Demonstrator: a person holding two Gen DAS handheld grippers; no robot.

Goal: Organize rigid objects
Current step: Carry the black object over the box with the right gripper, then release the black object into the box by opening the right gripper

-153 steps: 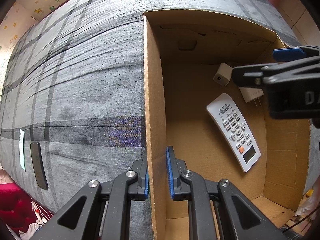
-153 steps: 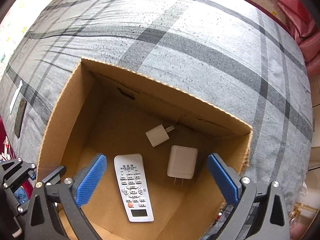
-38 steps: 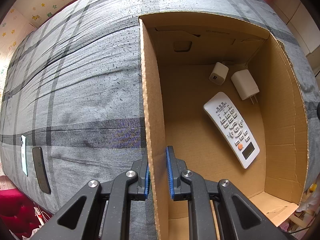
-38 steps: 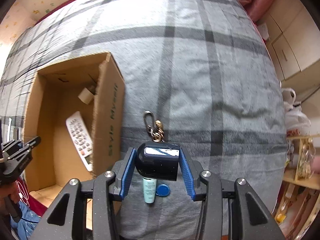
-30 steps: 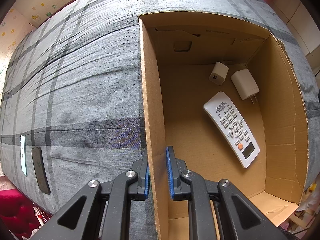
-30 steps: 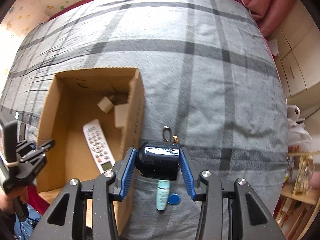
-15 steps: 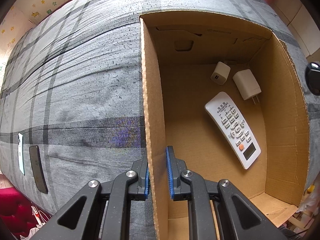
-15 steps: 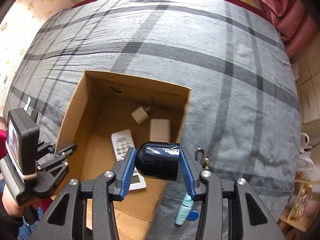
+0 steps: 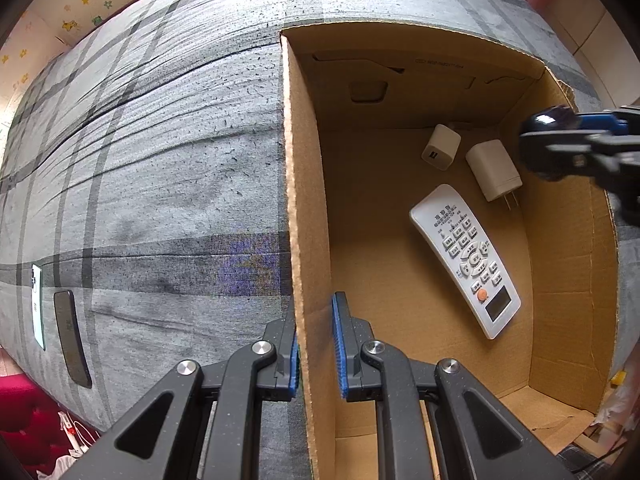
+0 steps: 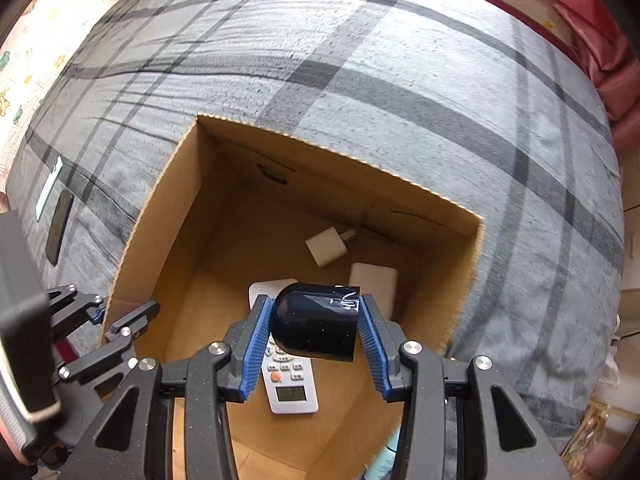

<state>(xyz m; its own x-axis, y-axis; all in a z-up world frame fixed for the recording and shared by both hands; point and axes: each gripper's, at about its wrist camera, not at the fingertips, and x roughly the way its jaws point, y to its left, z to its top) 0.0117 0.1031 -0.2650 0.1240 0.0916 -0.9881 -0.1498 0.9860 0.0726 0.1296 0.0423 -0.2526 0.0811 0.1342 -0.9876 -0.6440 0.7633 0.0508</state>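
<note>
1. The left gripper pinches the near left wall of the cardboard box, at 6 o'clock in its view.
2. The right gripper clamps a glossy black object over the open box.
3. Inside lie a white remote and two white chargers, toward 2 o'clock.
</note>
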